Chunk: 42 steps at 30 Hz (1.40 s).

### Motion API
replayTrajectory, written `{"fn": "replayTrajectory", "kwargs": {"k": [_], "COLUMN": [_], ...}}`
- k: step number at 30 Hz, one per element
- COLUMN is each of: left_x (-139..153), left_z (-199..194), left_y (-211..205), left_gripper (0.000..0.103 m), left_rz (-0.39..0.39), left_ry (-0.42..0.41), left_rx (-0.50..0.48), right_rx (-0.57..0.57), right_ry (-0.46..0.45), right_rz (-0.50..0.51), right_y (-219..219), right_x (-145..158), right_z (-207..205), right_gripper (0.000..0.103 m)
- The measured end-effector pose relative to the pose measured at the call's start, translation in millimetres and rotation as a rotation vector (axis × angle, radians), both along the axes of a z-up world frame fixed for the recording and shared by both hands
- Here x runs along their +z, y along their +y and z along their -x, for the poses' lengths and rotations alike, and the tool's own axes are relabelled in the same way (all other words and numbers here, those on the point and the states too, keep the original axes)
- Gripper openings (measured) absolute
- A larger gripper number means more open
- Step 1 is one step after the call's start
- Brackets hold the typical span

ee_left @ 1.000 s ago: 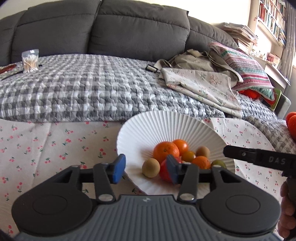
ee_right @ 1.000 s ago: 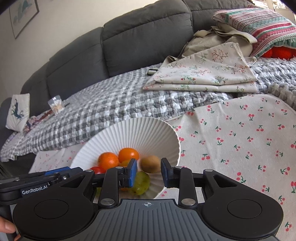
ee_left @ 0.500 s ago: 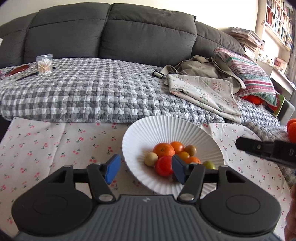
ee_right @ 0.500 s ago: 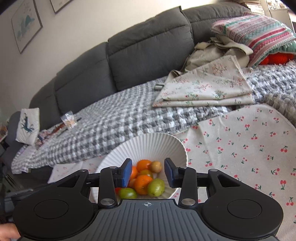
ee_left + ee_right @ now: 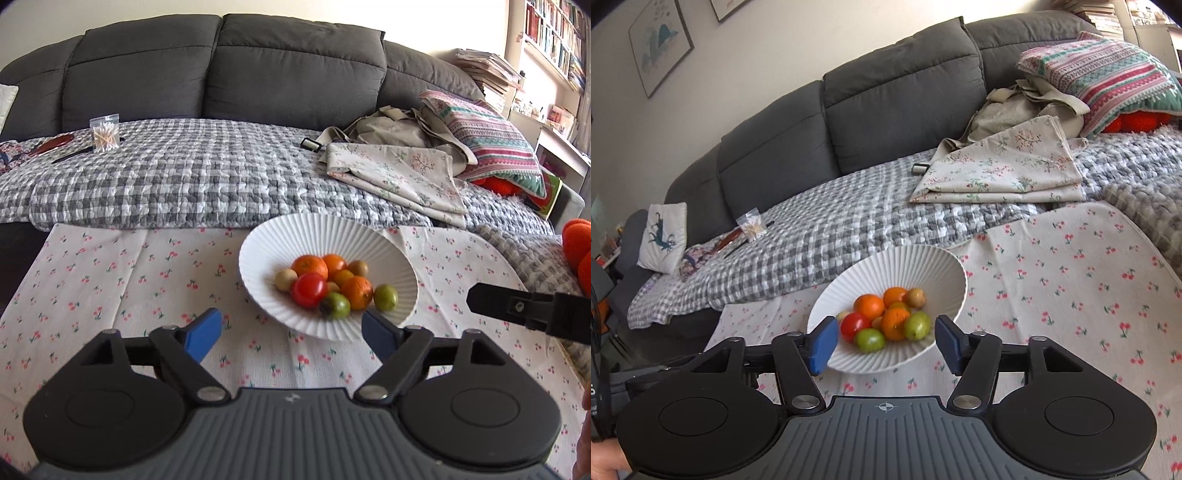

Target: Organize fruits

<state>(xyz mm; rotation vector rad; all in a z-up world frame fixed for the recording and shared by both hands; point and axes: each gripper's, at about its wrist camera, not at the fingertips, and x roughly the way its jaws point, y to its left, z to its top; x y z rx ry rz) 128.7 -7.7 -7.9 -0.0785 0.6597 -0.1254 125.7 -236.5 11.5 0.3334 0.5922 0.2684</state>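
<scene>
1. The left gripper (image 5: 291, 334), black with blue pads, hangs above the cherry-print cloth on the table (image 5: 110, 280); its jaws are spread wide and it grasps nothing.
2. Just ahead and a little to its right stands the white ribbed ceramic bowl (image 5: 273, 236), resting on that cloth close to the sofa's edge.
3. The fruits lie heaped in the bowl, touching one another: a round red tomato-like fruit (image 5: 308, 290), three oranges around it, the largest orange (image 5: 310, 266) at the back, two green plum-like fruits (image 5: 385, 297) towards the near right, and small brownish ones between and behind.
4. In the right wrist view the right gripper (image 5: 883, 344), of the same black and blue make, is released too, its pads framing the near rim of the bowl (image 5: 905, 258) without touching it.
5. Behind the table, the grey checked quilt (image 5: 192, 177) covers the dark grey sofa (image 5: 295, 70); a folded floral cloth (image 5: 399, 173) and a striped cushion (image 5: 487, 136) lie at the right.
</scene>
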Motion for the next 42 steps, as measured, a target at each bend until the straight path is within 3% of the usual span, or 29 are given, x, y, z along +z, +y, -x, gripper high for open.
{"fn": "replayTrajectory", "kwargs": {"k": [11, 15, 22, 42], "left_x": [15.8, 20.1, 26.4, 10.4], "left_z": [43.1, 56.5, 75.0, 69.9], "left_y": [0.5, 0.9, -3.1, -3.0], "left_gripper": [0.101, 0.102, 0.102, 0.102], "left_rz": [-0.002, -0.001, -0.022, -0.07], "left_ry": [-0.004, -0.001, -0.022, -0.004], "left_rx": [0.034, 0.052, 0.056, 0.054], "right_rx": [-0.002, -0.019, -0.047, -0.06], "right_ry": [0.01, 0.001, -0.007, 0.018], "right_rz": [0.012, 0.048, 0.06, 0.194], "right_y": [-1.9, 1.4, 2.9, 13.7], "right_x": [5.4, 8.9, 12.7, -3.1], "right_z": [46.1, 65.4, 89.4, 83.9], "right_gripper": [0.072, 0.085, 0.093, 0.098]}}
